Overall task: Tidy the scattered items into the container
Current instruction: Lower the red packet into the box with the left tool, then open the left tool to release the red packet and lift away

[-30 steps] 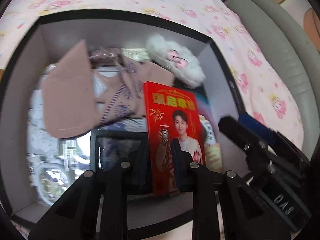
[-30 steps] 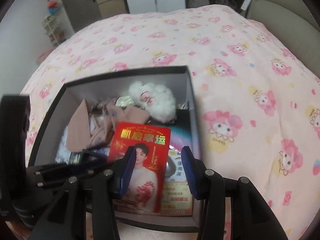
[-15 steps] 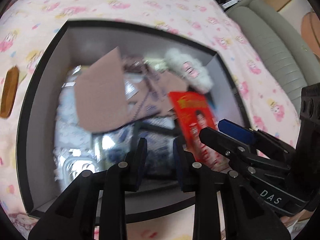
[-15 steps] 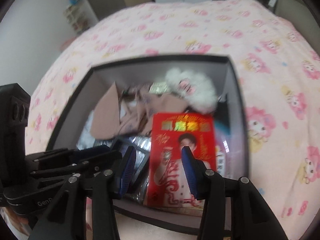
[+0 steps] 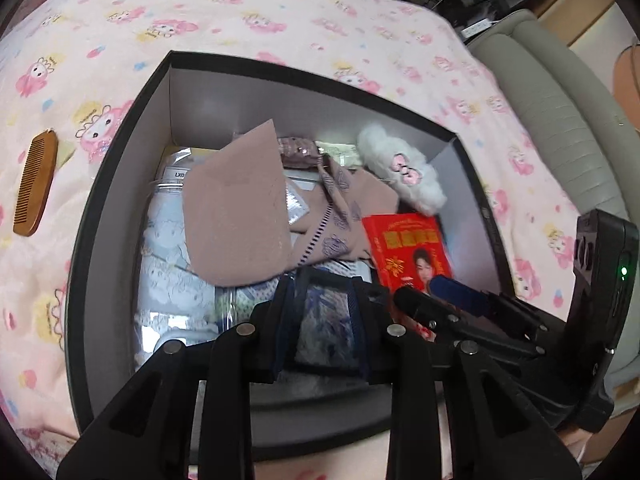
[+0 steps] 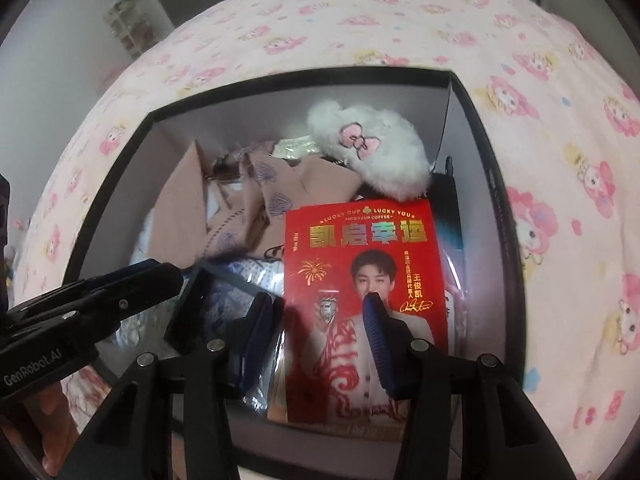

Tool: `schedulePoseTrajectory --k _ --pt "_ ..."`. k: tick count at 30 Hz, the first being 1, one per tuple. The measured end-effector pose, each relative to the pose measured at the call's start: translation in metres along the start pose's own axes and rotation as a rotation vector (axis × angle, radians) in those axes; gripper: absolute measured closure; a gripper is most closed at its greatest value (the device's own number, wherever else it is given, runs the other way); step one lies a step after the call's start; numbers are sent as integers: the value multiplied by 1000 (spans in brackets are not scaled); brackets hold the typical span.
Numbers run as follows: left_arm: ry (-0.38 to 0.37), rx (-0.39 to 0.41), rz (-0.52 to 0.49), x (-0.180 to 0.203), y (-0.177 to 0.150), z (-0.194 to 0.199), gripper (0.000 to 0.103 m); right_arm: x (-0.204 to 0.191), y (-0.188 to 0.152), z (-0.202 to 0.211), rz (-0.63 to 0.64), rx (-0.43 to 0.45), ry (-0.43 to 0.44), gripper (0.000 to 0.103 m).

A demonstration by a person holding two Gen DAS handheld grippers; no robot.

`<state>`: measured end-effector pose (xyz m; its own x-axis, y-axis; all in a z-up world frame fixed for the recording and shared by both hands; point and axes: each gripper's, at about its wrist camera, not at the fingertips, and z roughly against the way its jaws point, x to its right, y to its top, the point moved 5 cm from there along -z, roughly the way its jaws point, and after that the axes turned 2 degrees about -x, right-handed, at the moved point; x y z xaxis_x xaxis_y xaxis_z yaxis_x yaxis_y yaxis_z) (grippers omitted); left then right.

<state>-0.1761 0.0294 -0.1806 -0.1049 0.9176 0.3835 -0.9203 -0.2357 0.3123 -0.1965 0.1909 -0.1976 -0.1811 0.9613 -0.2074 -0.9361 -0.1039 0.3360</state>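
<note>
A black box [image 5: 120,148] [image 6: 500,208] sits on the pink bed. Inside lie a red printed card [image 5: 408,248] [image 6: 364,264], a white fluffy plush [image 5: 400,172] [image 6: 368,152], beige cloth [image 5: 236,208] [image 6: 256,196] and plastic packets [image 5: 168,264]. My left gripper [image 5: 322,312] hovers open and empty over the box's near edge; it also shows in the right wrist view [image 6: 152,280]. My right gripper [image 6: 320,316] is open and empty above the red card, which lies flat in the box; it shows in the left wrist view [image 5: 432,292]. A wooden comb [image 5: 36,184] lies on the bed left of the box.
The pink cartoon-print bedspread [image 5: 280,12] [image 6: 560,120] surrounds the box. A grey padded headboard [image 5: 560,120] runs along the right. Shelves and cupboards [image 6: 128,28] stand beyond the bed.
My left gripper let go of the red card, opened and pulled back and up from the box. The card now lies flat inside under my open right gripper.
</note>
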Motion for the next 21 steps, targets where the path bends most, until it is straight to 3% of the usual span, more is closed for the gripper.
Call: schedulePoseTrajectory --k 3,6,11,13,16,21 --pt "3 -67 -6 3 -1 -16 75 -1 -1 -3 -10 -47 24 59" --pt "2 -84 -8 2 -6 -20 74 -1 -4 2 -32 -75 62 59" --pt "-29 -62 10 2 -11 -11 73 -1 -2 14 -43 -2 70 59" --pt "22 -65 10 -1 -12 -11 73 -4 -1 16 -36 14 80 59" --pt "145 -87 -1 -9 -16 -11 73 -15 -2 6 -22 -32 155 59" --pt "124 -51 -6 -10 -18 6 73 -28 -2 2 22 -47 241 61"
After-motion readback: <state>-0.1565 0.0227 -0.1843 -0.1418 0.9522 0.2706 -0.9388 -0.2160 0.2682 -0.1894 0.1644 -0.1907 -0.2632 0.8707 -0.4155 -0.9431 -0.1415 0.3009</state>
